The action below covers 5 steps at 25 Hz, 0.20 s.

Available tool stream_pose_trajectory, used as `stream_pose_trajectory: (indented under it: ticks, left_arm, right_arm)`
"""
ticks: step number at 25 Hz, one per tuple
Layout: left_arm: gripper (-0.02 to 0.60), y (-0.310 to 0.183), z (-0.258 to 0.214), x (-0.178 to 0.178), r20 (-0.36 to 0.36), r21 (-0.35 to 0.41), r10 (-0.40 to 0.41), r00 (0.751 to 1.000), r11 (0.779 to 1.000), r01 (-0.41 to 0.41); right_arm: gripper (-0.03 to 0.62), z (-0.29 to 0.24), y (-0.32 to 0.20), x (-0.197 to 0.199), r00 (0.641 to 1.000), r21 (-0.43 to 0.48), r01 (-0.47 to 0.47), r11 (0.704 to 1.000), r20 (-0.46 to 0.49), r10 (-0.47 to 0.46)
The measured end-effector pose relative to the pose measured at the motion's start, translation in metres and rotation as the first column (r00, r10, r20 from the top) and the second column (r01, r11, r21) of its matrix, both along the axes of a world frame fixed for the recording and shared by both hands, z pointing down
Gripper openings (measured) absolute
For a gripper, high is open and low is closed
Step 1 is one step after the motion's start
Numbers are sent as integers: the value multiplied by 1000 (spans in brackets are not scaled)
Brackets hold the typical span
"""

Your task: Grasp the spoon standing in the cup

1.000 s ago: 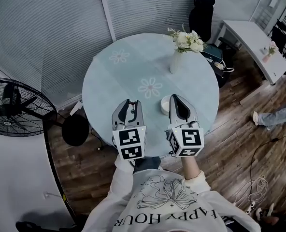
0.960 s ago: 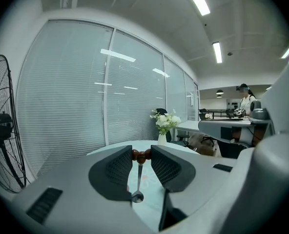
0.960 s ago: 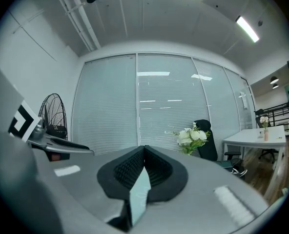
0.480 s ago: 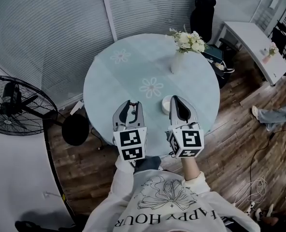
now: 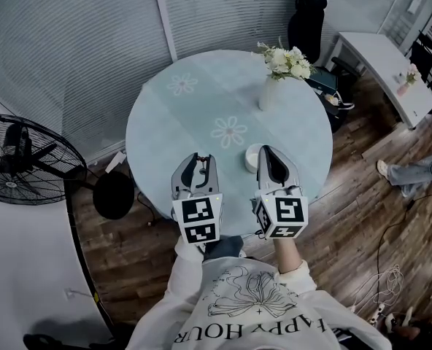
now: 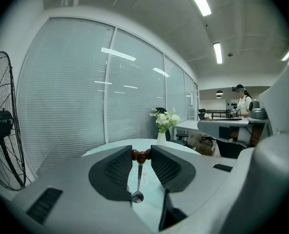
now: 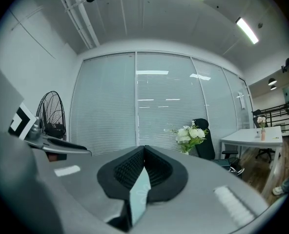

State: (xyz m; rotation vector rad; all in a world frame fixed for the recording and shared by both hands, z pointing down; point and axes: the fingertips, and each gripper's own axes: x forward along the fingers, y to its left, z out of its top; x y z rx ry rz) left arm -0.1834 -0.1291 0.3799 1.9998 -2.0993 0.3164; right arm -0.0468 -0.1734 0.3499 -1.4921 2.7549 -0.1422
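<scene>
My left gripper (image 5: 195,157) hovers over the near edge of the round pale-blue table (image 5: 194,115). It is shut on a small metal spoon (image 6: 137,196). The pads pinch the spoon's brown beaded end (image 6: 140,155), and the bowl hangs down between the jaws. A low white cup (image 5: 250,157) sits on the table just left of my right gripper (image 5: 264,150). The right gripper's jaws meet at the tips (image 7: 144,149) with nothing between them. In the head view the spoon is barely visible between the left jaws.
A white vase of flowers (image 5: 268,92) stands at the table's far right. A black floor fan (image 5: 19,159) and a black stool (image 5: 114,195) are to the left. A dark chair (image 5: 303,20) and a white desk (image 5: 380,60) lie beyond. A person's leg (image 5: 413,172) is at the right edge.
</scene>
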Motion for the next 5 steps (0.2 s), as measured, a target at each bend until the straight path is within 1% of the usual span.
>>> stream_pose_trajectory:
  ticks: [5]
  left_arm:
    - [120, -3, -1, 2, 2, 4, 1, 1000, 1000, -1]
  right_arm:
    - [11, 1, -2, 0, 1000, -2, 4, 1000, 2, -4]
